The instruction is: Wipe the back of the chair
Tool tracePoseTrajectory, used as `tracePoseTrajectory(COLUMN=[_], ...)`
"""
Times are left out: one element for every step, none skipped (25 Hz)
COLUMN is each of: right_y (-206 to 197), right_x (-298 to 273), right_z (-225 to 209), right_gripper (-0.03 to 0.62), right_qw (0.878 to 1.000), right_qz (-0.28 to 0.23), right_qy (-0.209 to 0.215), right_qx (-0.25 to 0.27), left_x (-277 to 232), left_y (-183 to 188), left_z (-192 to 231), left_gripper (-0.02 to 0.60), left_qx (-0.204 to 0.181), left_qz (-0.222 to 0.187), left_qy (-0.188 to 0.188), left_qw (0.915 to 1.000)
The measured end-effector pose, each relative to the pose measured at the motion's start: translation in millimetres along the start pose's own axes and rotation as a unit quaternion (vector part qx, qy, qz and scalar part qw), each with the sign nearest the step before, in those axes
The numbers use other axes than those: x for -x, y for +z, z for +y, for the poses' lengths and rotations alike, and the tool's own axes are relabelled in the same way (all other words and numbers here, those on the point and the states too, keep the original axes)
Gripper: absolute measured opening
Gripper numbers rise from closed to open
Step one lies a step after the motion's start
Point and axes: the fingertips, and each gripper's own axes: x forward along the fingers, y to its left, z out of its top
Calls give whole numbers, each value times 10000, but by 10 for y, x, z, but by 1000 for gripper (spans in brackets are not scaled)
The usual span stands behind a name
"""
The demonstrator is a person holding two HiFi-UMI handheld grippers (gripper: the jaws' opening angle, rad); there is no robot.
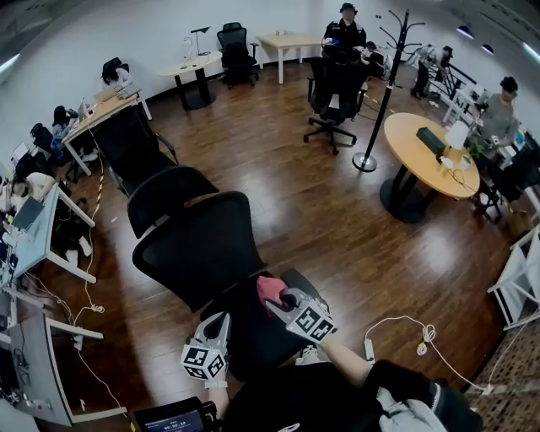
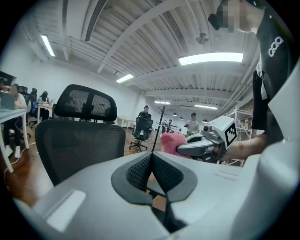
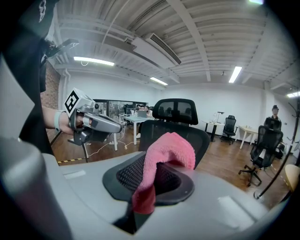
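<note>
- Dark wooden plank floor [image 1: 278, 194] throughout.
- White walls [image 1: 152, 25]; strip lights [image 2: 211, 58] on a beamed ceiling.
- Round wooden table [image 1: 405, 139] beside a black coat stand [image 1: 386, 89].
- Desks [image 1: 101, 111] along the left.

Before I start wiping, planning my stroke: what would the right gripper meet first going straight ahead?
Likely the black mesh chair backrest, beyond the pink cloth the right gripper holds; depth is uncertain.

**Obscured and partial items**

- Chair [image 1: 202, 245]: seat largely hidden, base fully hidden, behind the backrest and the person's torso [image 1: 337, 396].
- Pink cloth [image 1: 268, 288]: mostly covered by right gripper [image 1: 285, 299].
- Screen [image 1: 173, 418]: cut by bottom edge, print illegible.
- Left desk [image 1: 34, 240]: cropped at the edge.
</note>
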Motion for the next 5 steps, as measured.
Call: tracePoseTrajectory(right_y=[-1,-5,-11,-20,-28], right_x=[-4,-2,2,7,13], right_z=[-3,-6,-8,-11,-13], right_gripper=[43,43,43,43,43], right_qw=[10000,10000,10000,10000,10000], right_qz=[5,10,14,18,23], right_qy=[1,0,0,-2,-4], right_qx=[0,1,0,-2,-2], left_x=[-3,-8,-14,-21,-29], left_y=[3,4,3,1,-2], left_z=[2,0,-5,-12,-19], left_gripper=[-11,-11,-11,-11,-11], left_qx=[2,2,1,0,-2], left_qz=[-3,-6,-8,-11,-14], left_qy=[-1,-3,-7,-12,-16], left_qw=[10000,10000,10000,10000,10000])
